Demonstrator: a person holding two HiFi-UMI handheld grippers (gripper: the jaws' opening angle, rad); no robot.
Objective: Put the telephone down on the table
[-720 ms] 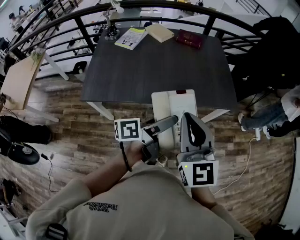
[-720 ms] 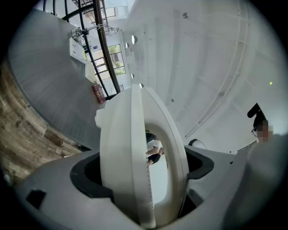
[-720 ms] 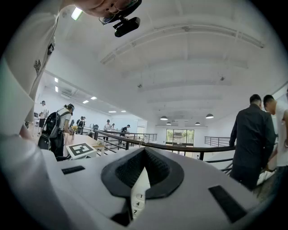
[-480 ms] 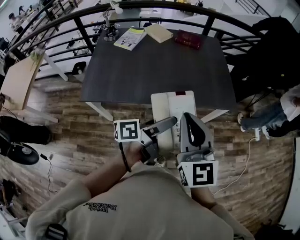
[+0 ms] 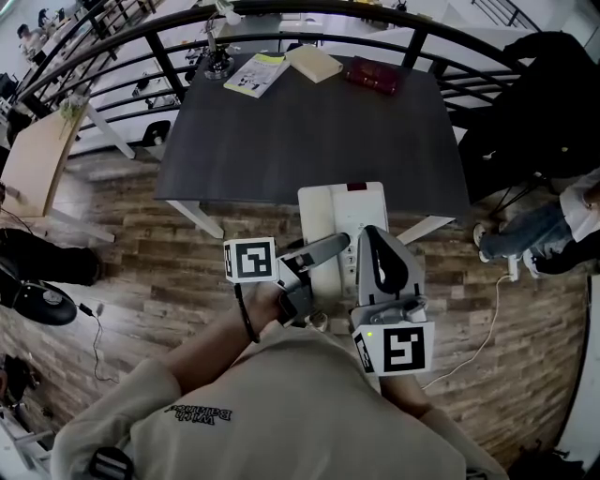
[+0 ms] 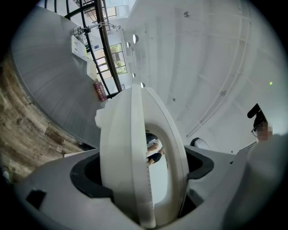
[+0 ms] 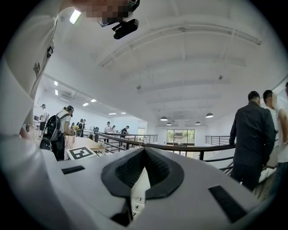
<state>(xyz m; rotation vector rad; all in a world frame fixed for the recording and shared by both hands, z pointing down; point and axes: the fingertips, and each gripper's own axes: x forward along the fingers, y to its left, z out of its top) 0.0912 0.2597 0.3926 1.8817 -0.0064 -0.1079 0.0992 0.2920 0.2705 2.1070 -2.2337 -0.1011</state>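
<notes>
A white telephone (image 5: 339, 225) hangs in the air just in front of the near edge of the dark table (image 5: 309, 131), over the wooden floor. My left gripper (image 5: 323, 251) reaches in from the left, shut across the phone's handset side. In the left gripper view the white handset (image 6: 130, 148) fills the gap of the left gripper (image 6: 143, 170), whose jaws stand wide around it. My right gripper (image 5: 380, 261) is shut on the phone's right side. In the right gripper view, keypad digits (image 7: 138, 200) show between the pads of the right gripper (image 7: 143, 173).
At the table's far edge lie a yellow-green booklet (image 5: 256, 75), a tan book (image 5: 315, 63) and a dark red case (image 5: 378, 75). A black railing (image 5: 281, 14) curves behind. A person's legs (image 5: 534, 230) are at the right, and bystanders (image 7: 249, 134) stand nearby.
</notes>
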